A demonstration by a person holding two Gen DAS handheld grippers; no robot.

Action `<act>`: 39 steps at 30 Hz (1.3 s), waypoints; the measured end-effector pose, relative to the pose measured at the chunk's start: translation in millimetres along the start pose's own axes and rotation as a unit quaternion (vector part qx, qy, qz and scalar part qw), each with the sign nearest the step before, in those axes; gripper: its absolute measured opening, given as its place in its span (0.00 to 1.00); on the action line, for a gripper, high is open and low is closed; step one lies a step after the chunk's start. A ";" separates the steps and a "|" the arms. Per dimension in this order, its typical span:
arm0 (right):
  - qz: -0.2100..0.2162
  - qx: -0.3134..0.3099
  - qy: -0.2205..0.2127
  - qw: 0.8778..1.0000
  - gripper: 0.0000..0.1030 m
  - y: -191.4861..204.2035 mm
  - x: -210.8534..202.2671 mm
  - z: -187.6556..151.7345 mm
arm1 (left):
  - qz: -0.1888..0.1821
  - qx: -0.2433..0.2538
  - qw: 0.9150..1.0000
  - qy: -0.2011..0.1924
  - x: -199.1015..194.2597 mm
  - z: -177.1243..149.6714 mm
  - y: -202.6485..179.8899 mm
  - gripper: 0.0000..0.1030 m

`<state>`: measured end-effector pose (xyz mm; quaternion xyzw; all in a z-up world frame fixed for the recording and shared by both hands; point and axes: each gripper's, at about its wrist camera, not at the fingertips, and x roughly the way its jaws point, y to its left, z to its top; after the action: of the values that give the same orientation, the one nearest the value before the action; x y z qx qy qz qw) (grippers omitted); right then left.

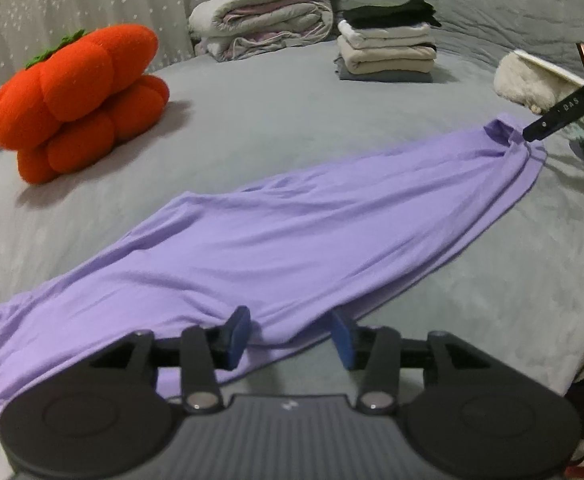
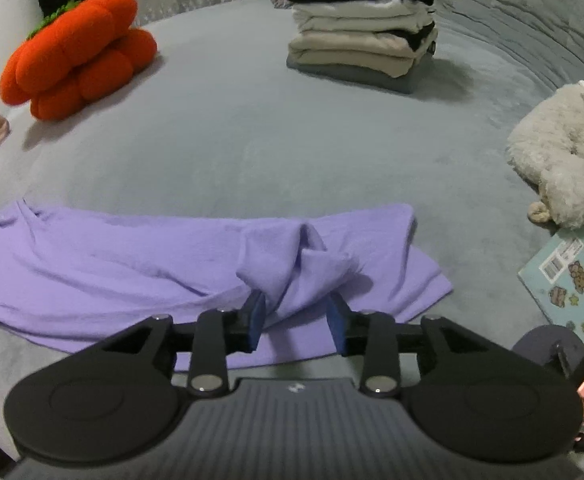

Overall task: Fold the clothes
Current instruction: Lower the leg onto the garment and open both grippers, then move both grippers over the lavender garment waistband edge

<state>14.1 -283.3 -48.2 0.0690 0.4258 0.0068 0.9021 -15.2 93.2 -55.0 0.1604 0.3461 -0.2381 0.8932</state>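
A lilac garment [image 1: 276, 248] lies stretched in a long strip across the grey bed [image 1: 276, 120]. My left gripper [image 1: 290, 338] is open, its blue pads on either side of a fold at the garment's near edge. My right gripper [image 2: 296, 320] is open too, its pads flanking a raised bunch of the lilac garment [image 2: 132, 264] at its right end. The right gripper [image 1: 531, 136] also shows in the left wrist view, its tip at the garment's far end.
A stack of folded clothes [image 1: 387, 46] [image 2: 363, 36] stands at the back. An orange pumpkin plush [image 1: 76, 100] [image 2: 80, 56] sits at the left. Rolled bedding [image 1: 264, 20] lies behind. A white fluffy toy [image 2: 563, 160] and a booklet [image 2: 571, 280] lie at the right.
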 end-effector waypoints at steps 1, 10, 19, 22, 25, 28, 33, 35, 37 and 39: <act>0.003 0.004 -0.002 1.000 0.40 -0.9 -1.8 1.4 | -0.003 -0.007 1.000 0.000 -1.1 0.6 2.6 0.47; 0.010 0.017 -0.015 1.000 0.46 1.9 -7.7 15.5 | -0.009 -0.072 0.997 -0.025 -10.8 4.6 24.0 0.62; -0.008 0.000 -0.033 0.999 0.52 14.7 -6.1 29.6 | 0.042 -0.151 0.987 -0.041 -2.0 11.3 46.5 0.73; 0.013 -0.008 -0.041 0.999 0.53 23.5 -4.8 35.5 | 0.052 -0.190 0.979 -0.045 0.9 11.8 60.4 0.73; 0.035 -0.015 -0.038 0.999 0.53 35.0 0.5 40.1 | 0.065 -0.212 0.974 -0.046 6.1 12.3 67.2 0.73; 0.061 -0.017 -0.028 0.998 0.53 48.4 9.7 43.1 | 0.076 -0.222 0.971 -0.041 13.0 12.0 71.3 0.73; 0.112 -0.010 -0.001 0.994 0.53 70.4 27.3 49.8 | 0.086 -0.247 0.964 -0.043 19.6 9.2 81.6 0.73; 0.137 -0.003 0.014 0.990 0.53 79.3 36.7 52.6 | 0.090 -0.258 0.961 -0.042 22.1 8.2 86.5 0.73; 0.162 0.003 0.030 0.986 0.53 89.1 46.1 54.7 | 0.093 -0.266 0.958 -0.044 24.3 7.7 91.0 0.73; 0.183 0.008 0.046 0.982 0.53 98.9 54.8 56.0 | 0.097 -0.271 0.957 -0.046 25.8 7.0 94.5 0.73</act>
<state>96.6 -188.1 -42.3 0.1525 0.4473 0.1718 0.8644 55.9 160.8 -56.4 -0.0661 0.3389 -0.0552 0.9369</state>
